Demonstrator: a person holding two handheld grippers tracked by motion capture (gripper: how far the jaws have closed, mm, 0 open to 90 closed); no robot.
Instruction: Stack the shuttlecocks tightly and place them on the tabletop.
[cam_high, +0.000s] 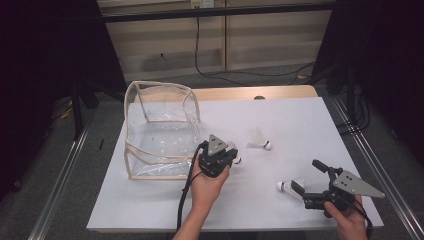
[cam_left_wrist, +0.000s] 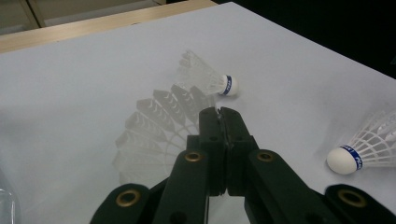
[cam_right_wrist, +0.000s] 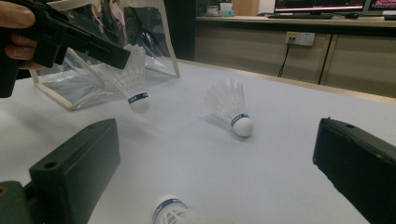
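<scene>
With the left gripper (cam_high: 231, 151) clamped on the shuttlecock (cam_right_wrist: 133, 79) feathers and the right gripper (cam_high: 303, 176) spread apart, carry it gently over the clear bag (cam_high: 160, 130) opening.

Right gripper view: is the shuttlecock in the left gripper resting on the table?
No. The left gripper holds the shuttlecock by its feathers, its cork hanging above the table.

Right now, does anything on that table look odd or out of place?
Slightly: the clear plastic bag with cream trim sags open. Two white feather shuttlecocks lie tipped on the white tabletop, one mid-table, one by the right claw. The left claw holds a third.
</scene>
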